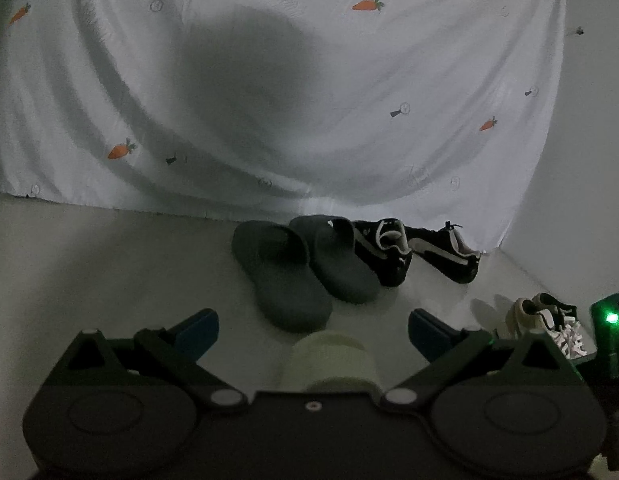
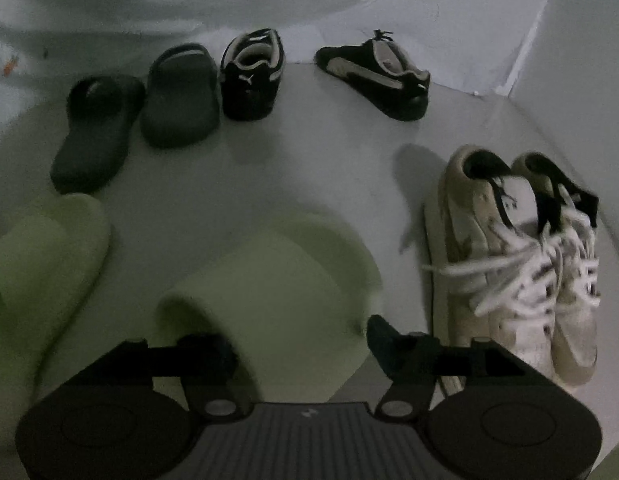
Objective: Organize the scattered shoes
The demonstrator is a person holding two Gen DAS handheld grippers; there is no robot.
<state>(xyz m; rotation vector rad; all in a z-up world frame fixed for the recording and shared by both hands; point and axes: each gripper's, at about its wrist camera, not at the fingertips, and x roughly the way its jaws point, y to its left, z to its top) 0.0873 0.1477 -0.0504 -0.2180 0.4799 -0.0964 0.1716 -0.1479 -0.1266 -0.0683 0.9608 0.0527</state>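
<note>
Dim room: carrot-print sheet (image 1: 269, 80) draped over pale floor (image 1: 109, 260).

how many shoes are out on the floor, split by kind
Dark grey slides: 2
Pale green slides: 2
Black sneakers with pale stripes: 2
White and beige lace-up sneakers: 2
Total: 8 shoes, 4 pairs.

left green slipper (image 2: 37, 256) cut off — picture's edge.
</note>
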